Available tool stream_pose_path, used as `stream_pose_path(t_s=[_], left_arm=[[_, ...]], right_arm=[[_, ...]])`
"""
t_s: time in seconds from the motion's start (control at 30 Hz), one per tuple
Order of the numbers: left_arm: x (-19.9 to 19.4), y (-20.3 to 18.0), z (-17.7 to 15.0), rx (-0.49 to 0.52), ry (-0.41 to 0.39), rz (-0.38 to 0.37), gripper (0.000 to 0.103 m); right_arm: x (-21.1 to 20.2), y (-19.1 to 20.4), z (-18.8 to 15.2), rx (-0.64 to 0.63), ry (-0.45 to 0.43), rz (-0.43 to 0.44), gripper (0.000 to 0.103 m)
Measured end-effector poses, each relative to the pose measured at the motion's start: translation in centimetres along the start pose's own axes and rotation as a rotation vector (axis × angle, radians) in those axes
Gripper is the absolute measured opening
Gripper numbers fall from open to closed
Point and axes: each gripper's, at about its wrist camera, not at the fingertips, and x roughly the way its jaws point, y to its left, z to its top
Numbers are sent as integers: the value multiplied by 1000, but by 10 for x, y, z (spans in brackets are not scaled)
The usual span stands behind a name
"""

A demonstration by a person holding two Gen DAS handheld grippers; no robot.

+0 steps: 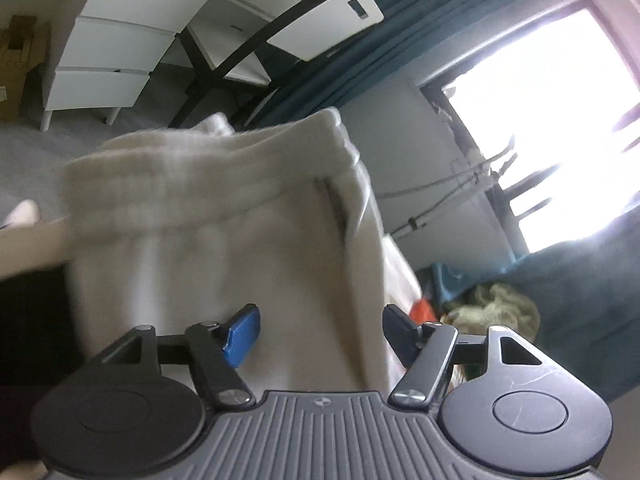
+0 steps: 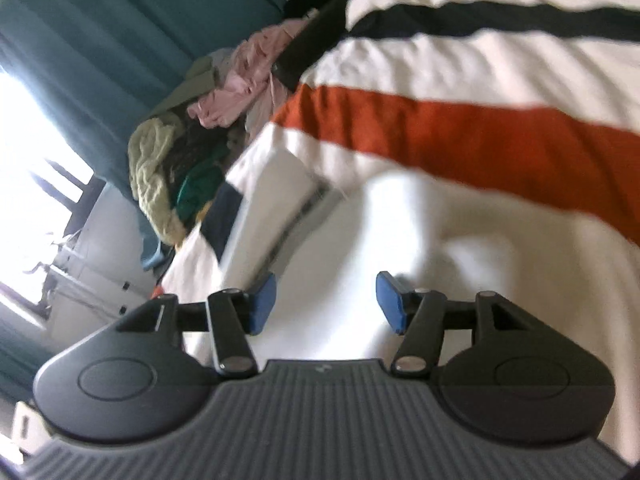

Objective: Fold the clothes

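A cream-white garment with a ribbed waistband and a pocket slit (image 1: 224, 216) lies folded in front of my left gripper (image 1: 318, 334). The left jaws stand wide open with the cloth between and below the blue pads (image 1: 242, 336); they do not pinch it. In the right wrist view the same white garment (image 2: 360, 240) spreads on the striped bedspread (image 2: 460, 128). My right gripper (image 2: 326, 300) is open just above the cloth, holding nothing. Both views are blurred by motion.
A heap of mixed clothes (image 2: 188, 152), pink, green and yellowish, lies at the bed's far side by teal curtains (image 2: 100, 40). A white drawer unit (image 1: 116, 52), a white desk with black legs (image 1: 248, 40) and a bright window (image 1: 552, 120) stand beyond.
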Motion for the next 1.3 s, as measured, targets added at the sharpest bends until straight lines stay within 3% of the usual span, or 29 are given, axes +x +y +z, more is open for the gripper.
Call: stream_pose_path(t_s=[0.17,0.43,0.53,0.6,0.63,0.67,0.83,0.97,1.1,1.3], left_arm=[[-40,22,-30,-15,33,21,72],[-97,55,-76,-54,83,53,73],[-114,65,-89,-69,95,62,73],[-116,68,-90,-78,88,60,74],[-117,69,-90,-83,84,59,75],[-117,70,-90,-88,81,58,79],[-115,76,-89,-128,43,33,81],[-103,81,-86,-188,25,10,81],[-101,76,-80,-174,-58,-1,74],[-82,75,-70,-162,-95,-37,57]], right_arm=[[-49,-15,-31,-48,100,-19,59],[-104,-56,-68,86,126,116,58],[-101,-68,-78,161,135,114,60],[-97,-73,-80,205,152,140,74],[-95,-74,-81,222,155,157,86],[-94,-76,-81,240,149,175,87],[-83,-87,-81,356,154,267,88],[-74,-88,-84,382,137,291,88],[-59,-80,-76,330,116,322,87],[-30,-81,-59,332,111,288,71]])
